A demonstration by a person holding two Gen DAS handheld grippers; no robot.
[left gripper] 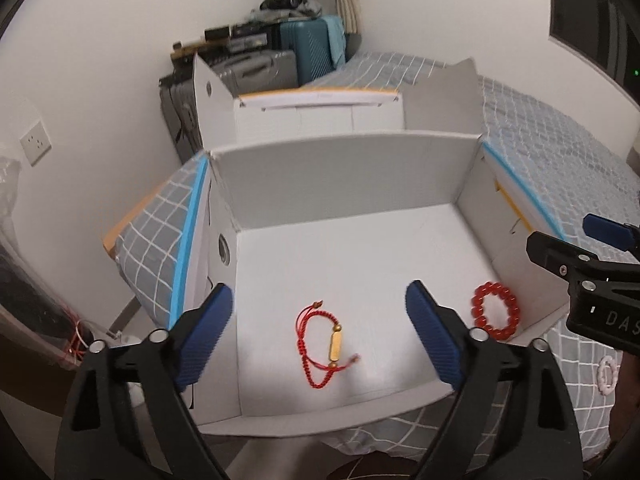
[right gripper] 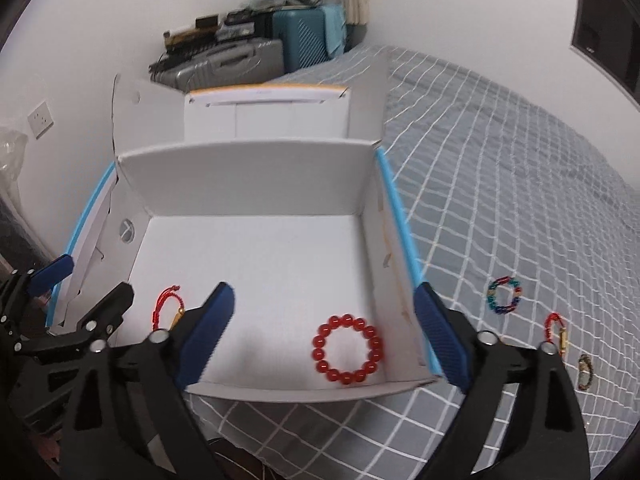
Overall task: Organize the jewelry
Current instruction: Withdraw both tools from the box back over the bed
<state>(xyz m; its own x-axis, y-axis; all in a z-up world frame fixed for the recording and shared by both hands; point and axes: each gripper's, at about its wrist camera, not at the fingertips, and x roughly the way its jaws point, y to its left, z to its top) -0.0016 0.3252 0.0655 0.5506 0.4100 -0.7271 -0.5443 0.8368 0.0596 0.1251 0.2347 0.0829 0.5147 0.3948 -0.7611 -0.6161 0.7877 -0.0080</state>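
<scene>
Your left gripper (left gripper: 320, 336) hangs over the near part of the open white box (left gripper: 348, 184), its jaws spread wide with nothing between the blue pads (left gripper: 206, 332). Right between those jaws, on the box floor, lies the red cord bracelet (left gripper: 322, 346) with its gold tube bead, touching neither pad. Just outside your right-hand jaw, near the box's right wall, sits the red bead bracelet (left gripper: 495, 312). Further right, your other tool pokes into view, and below it a pale pink ring of beads (left gripper: 607, 373) lies on the bed cover (left gripper: 560, 152).

Your right gripper (right gripper: 324, 338) is likewise spread wide and grips nothing. The red bead bracelet (right gripper: 346, 350) rests on the box floor between its jaws, closer to the right-hand one and clear of both. The cord bracelet (right gripper: 168, 307) sits beyond the left-hand jaw, partly hidden behind it, with your left gripper (right gripper: 86, 292) just beside it at the box's left edge. The right-hand pad (right gripper: 440, 340) hangs outside the box's blue-edged right wall. Out past that jaw, on the checked bed cover (right gripper: 520, 160), lie a multicoloured bead bracelet (right gripper: 504, 295), a second red cord bracelet (right gripper: 557, 332) with a gold bead, and a small dark bracelet (right gripper: 585, 372), near one another but apart.

Ahead of both grippers, the box's far wall stands upright, with its lid flaps open behind it. Beyond those, suitcases (left gripper: 280, 56) are stacked against the wall.
</scene>
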